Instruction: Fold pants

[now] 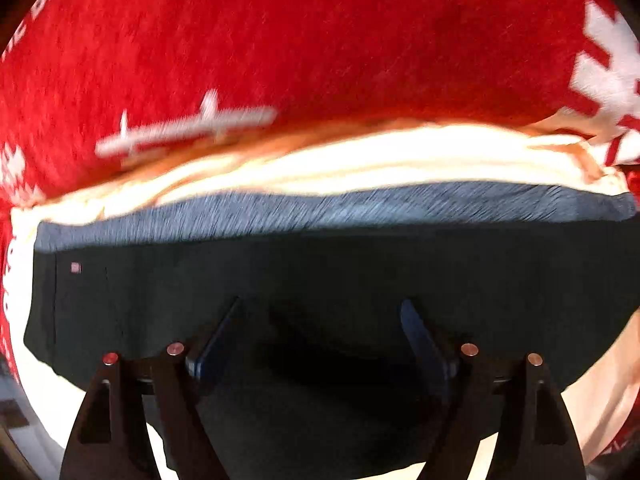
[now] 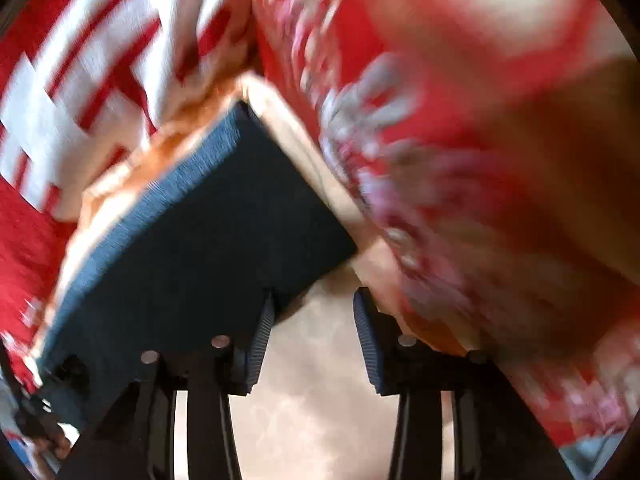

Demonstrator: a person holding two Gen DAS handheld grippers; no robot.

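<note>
The dark navy pants (image 1: 320, 272) lie folded into a flat band on a cream cloth (image 1: 360, 156), with a lighter blue edge along the far side. My left gripper (image 1: 320, 308) is open, its fingers wide apart just above the pants' near part. In the right wrist view the pants (image 2: 192, 240) appear as a dark blue folded rectangle at the left. My right gripper (image 2: 314, 300) is open and empty, beside the pants' near right corner, over the cream cloth (image 2: 312, 400). Both views are blurred by motion.
A red blanket with white snowflake patterns (image 1: 300, 40) lies under and beyond the cream cloth. It also shows in the right wrist view (image 2: 440, 140), bunched up close at the right.
</note>
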